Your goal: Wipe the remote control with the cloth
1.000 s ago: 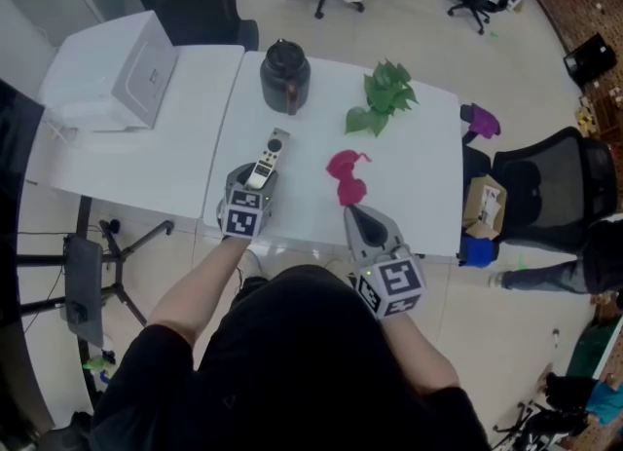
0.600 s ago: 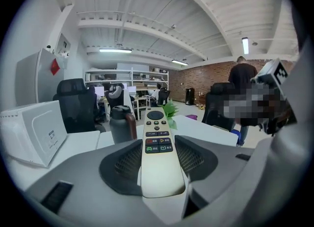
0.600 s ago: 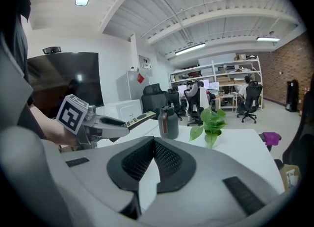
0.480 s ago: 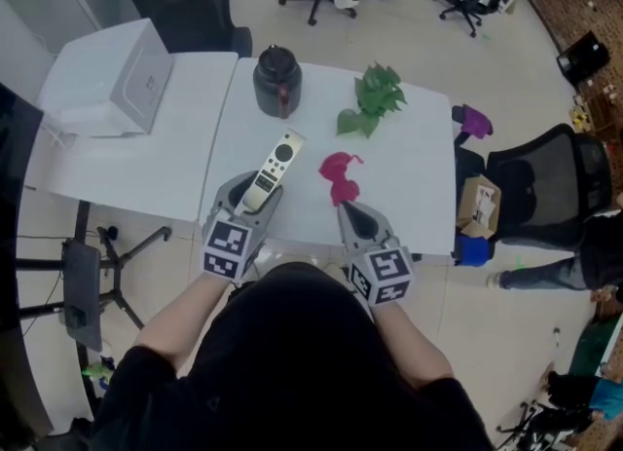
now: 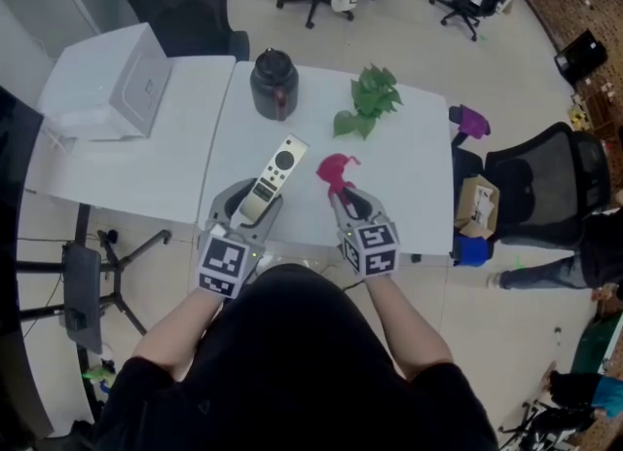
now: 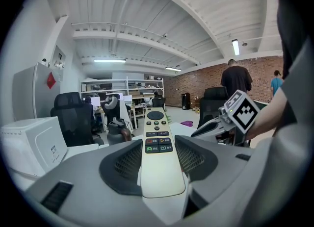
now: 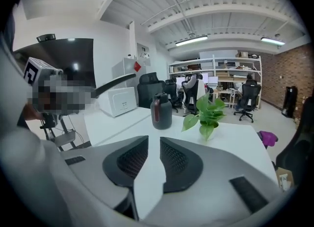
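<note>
The remote (image 5: 270, 178) sits clamped lengthwise in the left gripper (image 5: 251, 207), buttons up, over the near left part of the table (image 5: 419, 176). Since a second ago its far end has swung a little right, towards the cloth (image 5: 334, 169). The right gripper (image 5: 343, 198) has moved from the near edge up to the cloth; its jaws, then together, are opening with nothing between them. That reads as the reach for the cloth, so wiping has not begun. Further off stand a dark jug (image 5: 273, 82) and a plant (image 5: 368, 98), with a white box (image 5: 117, 79) far left. Nothing blocks the way.
</note>
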### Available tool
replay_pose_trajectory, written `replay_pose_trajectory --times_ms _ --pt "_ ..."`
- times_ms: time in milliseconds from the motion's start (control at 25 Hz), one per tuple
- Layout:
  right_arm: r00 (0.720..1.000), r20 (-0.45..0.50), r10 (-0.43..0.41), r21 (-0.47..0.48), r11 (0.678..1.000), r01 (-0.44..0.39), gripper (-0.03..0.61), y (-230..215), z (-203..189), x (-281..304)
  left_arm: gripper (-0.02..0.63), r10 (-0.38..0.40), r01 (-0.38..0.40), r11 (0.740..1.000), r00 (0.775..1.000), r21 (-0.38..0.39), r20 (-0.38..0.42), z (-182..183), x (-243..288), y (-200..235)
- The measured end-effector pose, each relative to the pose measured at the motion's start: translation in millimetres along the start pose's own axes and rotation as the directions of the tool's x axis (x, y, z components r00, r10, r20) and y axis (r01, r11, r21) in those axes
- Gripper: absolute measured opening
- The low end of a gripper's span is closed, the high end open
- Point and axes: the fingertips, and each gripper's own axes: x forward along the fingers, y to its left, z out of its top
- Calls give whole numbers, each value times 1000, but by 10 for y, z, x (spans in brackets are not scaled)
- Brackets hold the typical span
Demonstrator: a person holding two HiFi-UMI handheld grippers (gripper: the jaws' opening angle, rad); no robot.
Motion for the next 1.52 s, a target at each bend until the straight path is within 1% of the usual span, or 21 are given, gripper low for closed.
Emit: replay_pose_trajectory --times_ms 80,160,360,440,560,720,760,800,840,880,920,1000,1040,1120,1160,1240,1280,1400,1520 --pt "999 -34 -17 -11 1000 17 110 -115 -90 157 210 6 -6 1000 1000 2 -1 9 -27 -13" --pt "996 -80 -37 -26 999 35 164 -234 -214 325 210 13 -13 1000 1000 4 -2 29 -54 -18" --pt "973 -216 -82 -58 996 71 201 -503 -602 731 210 21 -21 999 1000 29 4 110 -111 -18" --pt "957 -277 -87 -51 996 75 221 -589 -757 875 210 25 -26 999 1000 32 4 153 -133 -26" --pt "930 -355 -93 -59 995 77 227 -687 -943 1060 210 19 -20 998 1000 58 4 184 -145 -48" --pt "892 -442 -98 -59 995 80 225 -785 -1156 1239 210 20 -20 997 1000 71 -3 213 -159 -78" --pt "876 -471 -101 -52 995 87 225 -814 -1227 1256 210 22 -21 997 1000 74 -6 216 -164 -81" --pt "852 -513 -103 -39 995 97 225 -843 -1325 1252 210 24 -23 997 1000 78 -9 217 -168 -83" --pt "820 -562 -104 -23 994 110 225 -867 -1442 1227 210 25 -24 996 1000 82 -12 215 -172 -84" --pt "794 -600 -99 -7 993 118 214 -877 -1538 1207 210 27 -25 996 1000 85 -16 211 -176 -85" --pt "793 -604 -78 13 994 107 190 -851 -1571 1232 210 28 -27 996 999 86 -19 207 -178 -86" --pt "832 -554 -10 61 997 52 147 -726 -1508 1346 210 31 -28 996 999 88 -24 196 -178 -83" --pt "839 -545 5 73 996 42 135 -690 -1489 1360 210 32 -29 996 999 89 -26 189 -174 -78" --pt "839 -544 -7 72 996 54 117 -704 -1460 1309 210 33 -30 995 999 91 -30 176 -155 -70" --pt "853 -522 -21 61 996 61 114 -736 -1396 1283 210 32 -29 995 999 92 -31 169 -142 -67" --pt "901 -432 -26 49 997 52 110 -764 -1174 1235 210 31 -28 995 999 94 -32 158 -106 -58" --pt "920 -391 -19 52 998 43 110 -758 -1062 1179 210 31 -28 995 999 96 -32 153 -81 -50" --pt "960 -279 -8 62 998 26 110 -708 -702 891 210 38 -36 995 999 94 -25 149 1 -6" --pt "988 -153 5 45 999 2 110 -568 -241 537 210 50 -49 995 999 89 -15 142 87 65"
